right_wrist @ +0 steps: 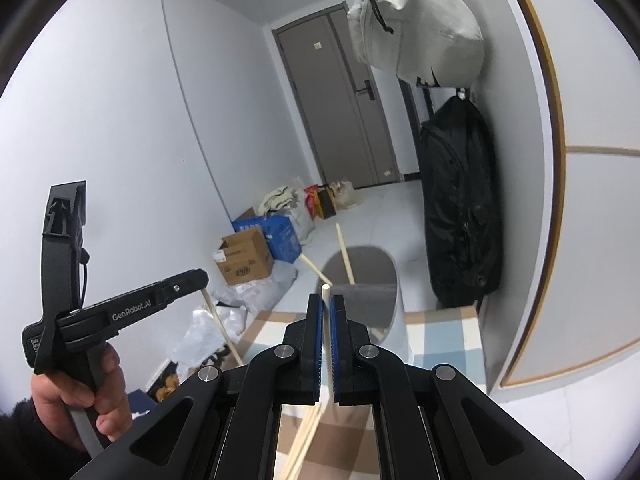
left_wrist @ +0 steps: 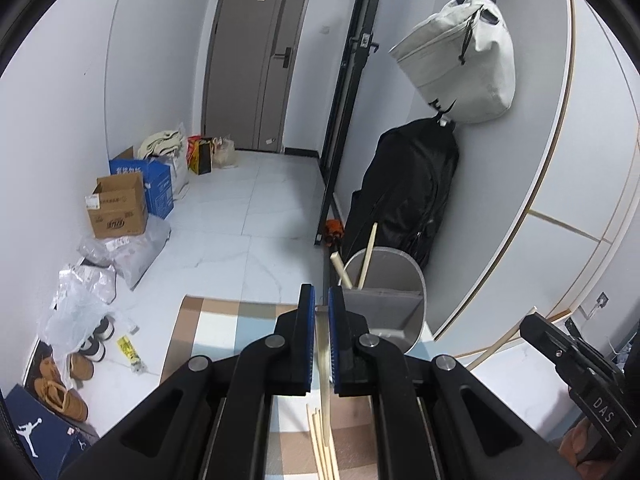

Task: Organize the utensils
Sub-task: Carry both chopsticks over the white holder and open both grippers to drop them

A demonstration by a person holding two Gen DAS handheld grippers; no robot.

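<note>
My left gripper [left_wrist: 321, 300] is shut on a pale wooden chopstick [left_wrist: 325, 364] that runs down between its blue pads. My right gripper [right_wrist: 326, 304] is shut on another pale chopstick [right_wrist: 325, 294] whose tip pokes up above the pads. A grey and white utensil holder [left_wrist: 384, 300] stands just ahead on the checked tablecloth [left_wrist: 248, 320] and holds two wooden sticks [left_wrist: 367, 254]. It also shows in the right wrist view [right_wrist: 364, 300]. More chopsticks [left_wrist: 322, 444] lie on the cloth below the left gripper. The left gripper [right_wrist: 120, 312] shows from outside in the right wrist view, holding its stick.
Cardboard boxes [left_wrist: 118, 206], plastic bags [left_wrist: 80, 304] and shoes [left_wrist: 60, 392] line the floor at left. A black bag [left_wrist: 408, 184] and a white bag [left_wrist: 460, 60] hang on the wall right of the holder. A grey door [left_wrist: 256, 52] is at the far end.
</note>
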